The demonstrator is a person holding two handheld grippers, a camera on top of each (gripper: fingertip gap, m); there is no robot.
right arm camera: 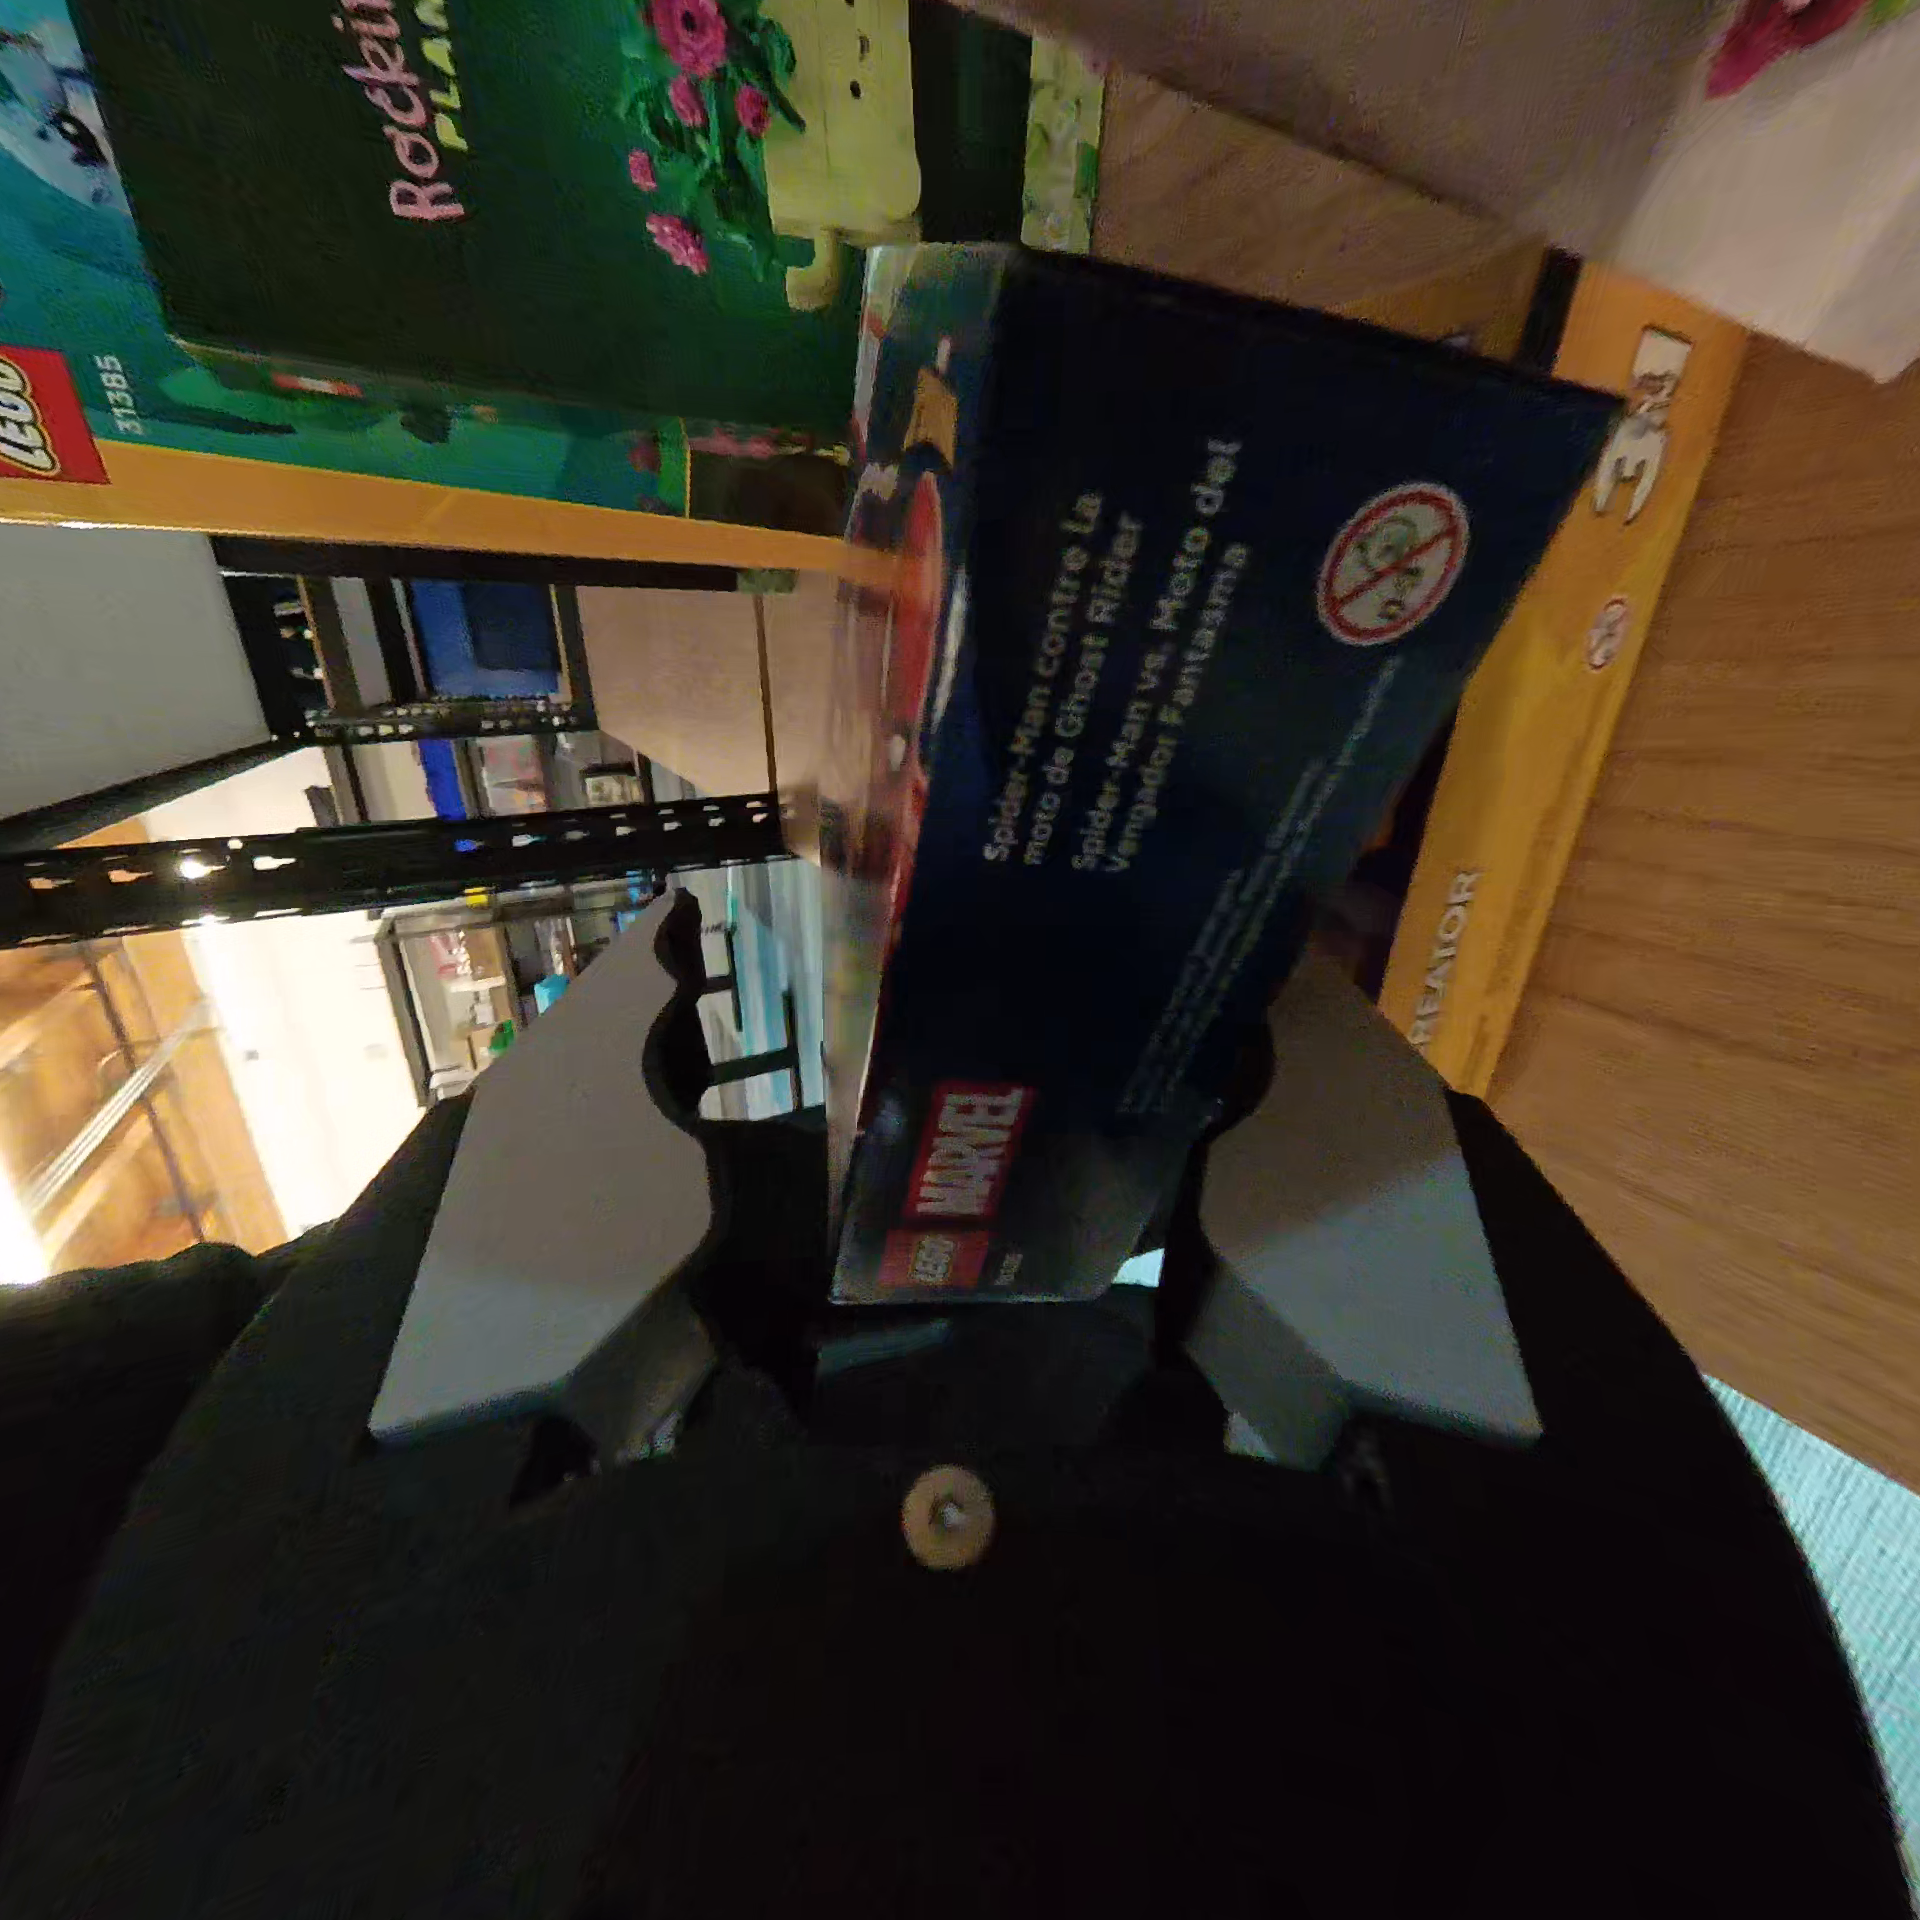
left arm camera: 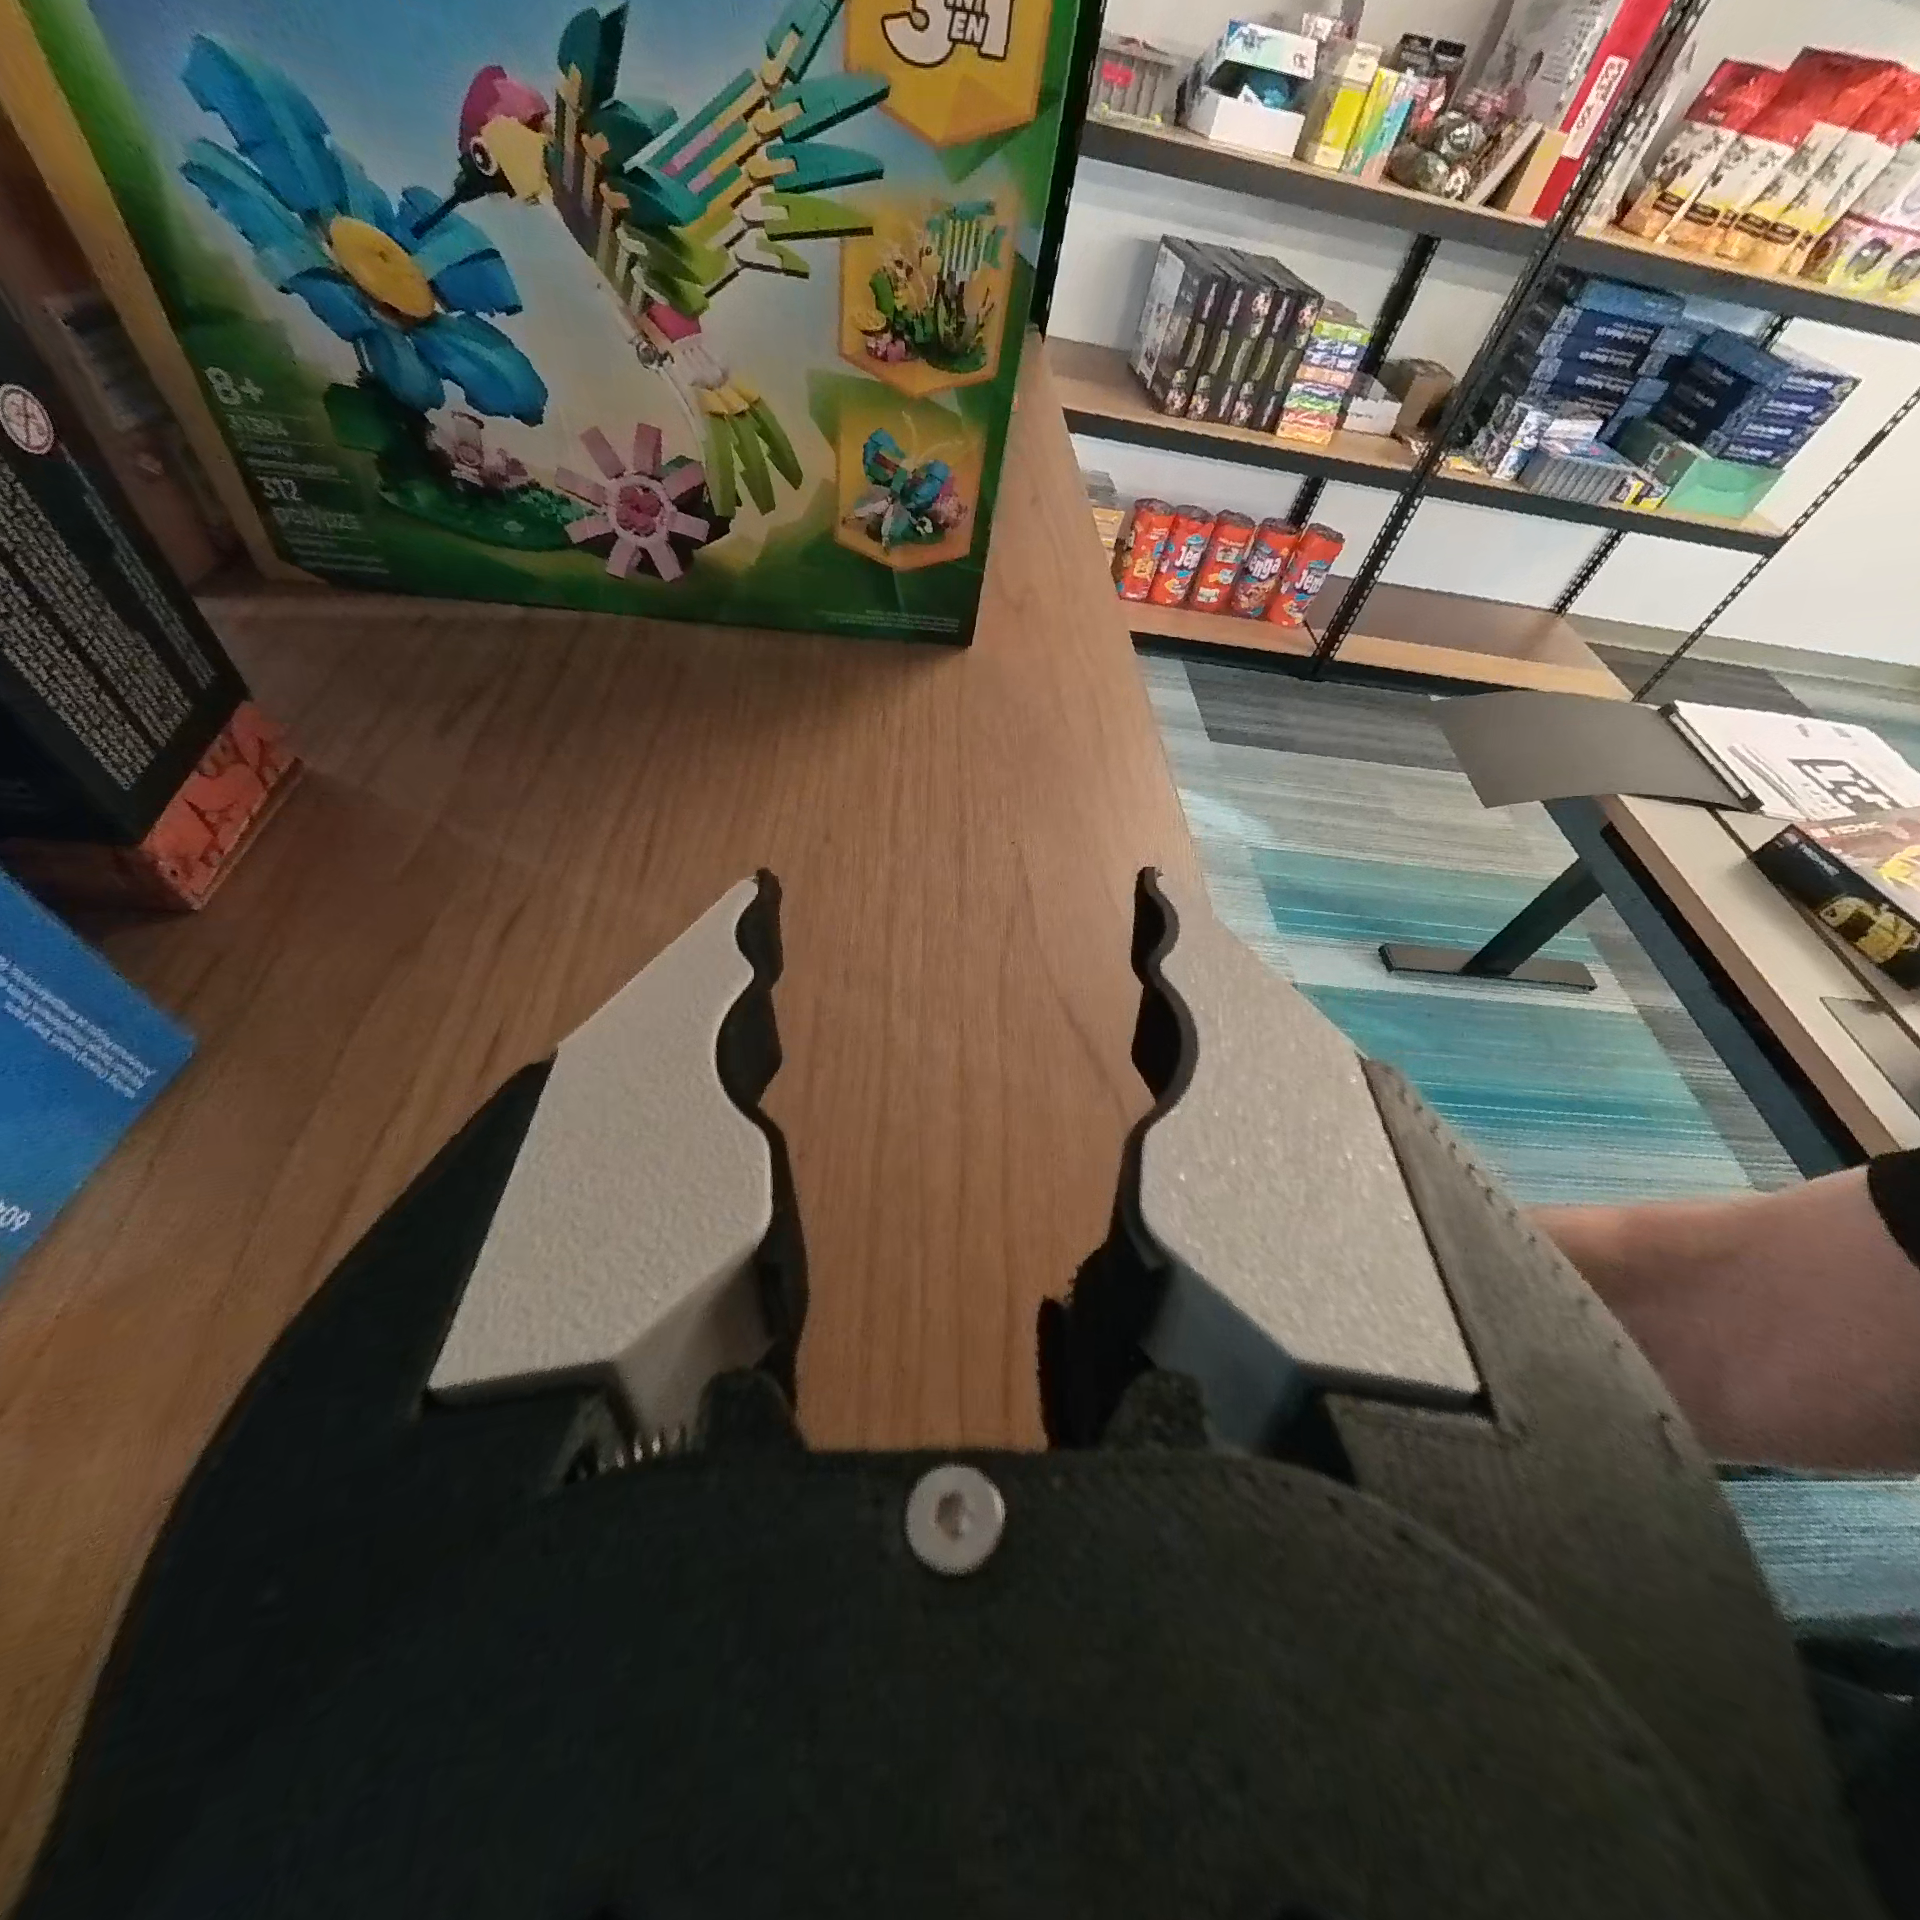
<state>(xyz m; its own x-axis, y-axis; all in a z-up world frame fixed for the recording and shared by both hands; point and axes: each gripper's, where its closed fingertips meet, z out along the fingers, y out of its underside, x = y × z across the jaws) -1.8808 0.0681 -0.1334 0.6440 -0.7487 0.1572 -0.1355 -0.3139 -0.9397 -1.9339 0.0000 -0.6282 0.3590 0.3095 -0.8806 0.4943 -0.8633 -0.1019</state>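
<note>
The right gripper (right arm camera: 966,1039) is standing wide around the near end of a dark blue toy box (right arm camera: 1195,727); a gap shows beside its left finger (right arm camera: 582,1122). The box's long axis is running straight ahead. The left gripper (left arm camera: 956,935) is hovering wide and empty over the wooden table (left arm camera: 623,779) beside it.

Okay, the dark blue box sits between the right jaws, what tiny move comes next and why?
Probably close the right gripper on the dark blue box: a clear gap shows beside its left finger, so it isn't clamped. The left gripper hangs open over bare wooden table.
</note>
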